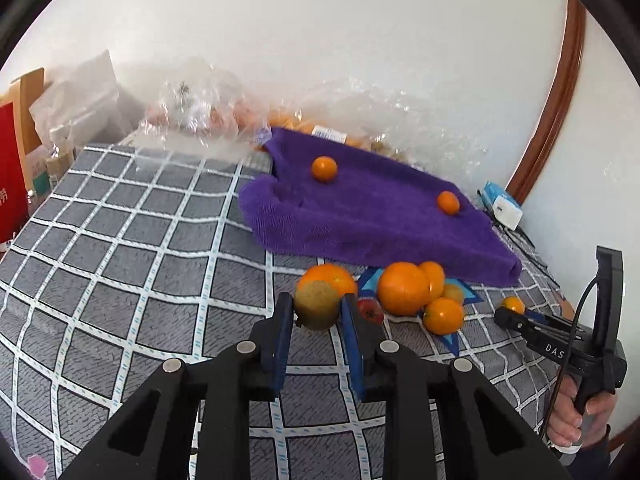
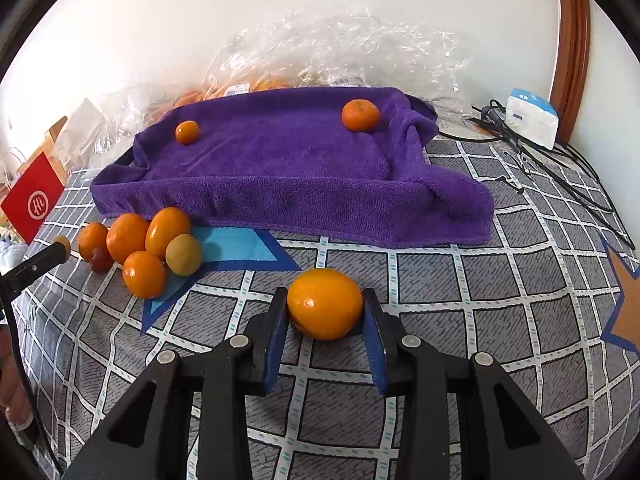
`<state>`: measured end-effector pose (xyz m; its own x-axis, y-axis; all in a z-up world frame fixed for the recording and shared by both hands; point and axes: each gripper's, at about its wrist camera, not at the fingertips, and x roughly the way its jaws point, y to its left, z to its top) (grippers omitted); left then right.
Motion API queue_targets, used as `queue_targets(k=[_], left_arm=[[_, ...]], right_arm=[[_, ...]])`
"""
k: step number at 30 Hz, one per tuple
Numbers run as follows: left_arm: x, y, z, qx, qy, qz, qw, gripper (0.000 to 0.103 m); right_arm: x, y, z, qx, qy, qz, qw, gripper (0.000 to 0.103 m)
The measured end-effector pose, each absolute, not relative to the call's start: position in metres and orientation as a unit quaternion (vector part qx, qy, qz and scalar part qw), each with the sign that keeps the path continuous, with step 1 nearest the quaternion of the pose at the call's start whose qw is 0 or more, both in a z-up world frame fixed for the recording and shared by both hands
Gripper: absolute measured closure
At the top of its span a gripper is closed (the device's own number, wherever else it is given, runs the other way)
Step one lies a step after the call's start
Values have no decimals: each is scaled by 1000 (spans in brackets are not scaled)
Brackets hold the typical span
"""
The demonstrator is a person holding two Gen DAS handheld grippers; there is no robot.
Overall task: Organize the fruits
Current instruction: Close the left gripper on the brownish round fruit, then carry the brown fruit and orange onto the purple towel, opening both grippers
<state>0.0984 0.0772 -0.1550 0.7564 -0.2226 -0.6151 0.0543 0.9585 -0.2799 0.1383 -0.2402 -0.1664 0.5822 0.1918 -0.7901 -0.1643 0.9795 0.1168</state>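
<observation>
My left gripper (image 1: 317,307) is shut on a brown-green kiwi (image 1: 317,305), held just above the checked cloth. Behind it lies a cluster of oranges (image 1: 403,289) with a small red fruit (image 1: 370,310). My right gripper (image 2: 325,307) is shut on an orange (image 2: 325,303) low over the cloth; it also shows in the left wrist view (image 1: 510,312). A purple towel-covered tray (image 2: 280,168) carries two small oranges (image 2: 360,115) (image 2: 187,132). The cluster (image 2: 144,240) with a yellow-green fruit (image 2: 184,255) lies at the left of the right wrist view.
Clear plastic bags of fruit (image 1: 208,116) lie against the wall behind the tray. A white-blue box (image 2: 532,116) and black cables (image 2: 560,168) are at the right. A red box (image 2: 34,200) stands at the left edge.
</observation>
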Motion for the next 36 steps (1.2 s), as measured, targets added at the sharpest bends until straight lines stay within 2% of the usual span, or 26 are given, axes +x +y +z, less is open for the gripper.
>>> queue_targets(k=[23, 36], left_arm=[[96, 80, -151, -124, 334, -66, 932, 79], [83, 74, -139, -111, 297, -70, 946, 79]], right_arm=[[134, -242, -163, 20, 433, 98, 896, 68], [112, -245, -154, 37, 432, 106, 895, 68]])
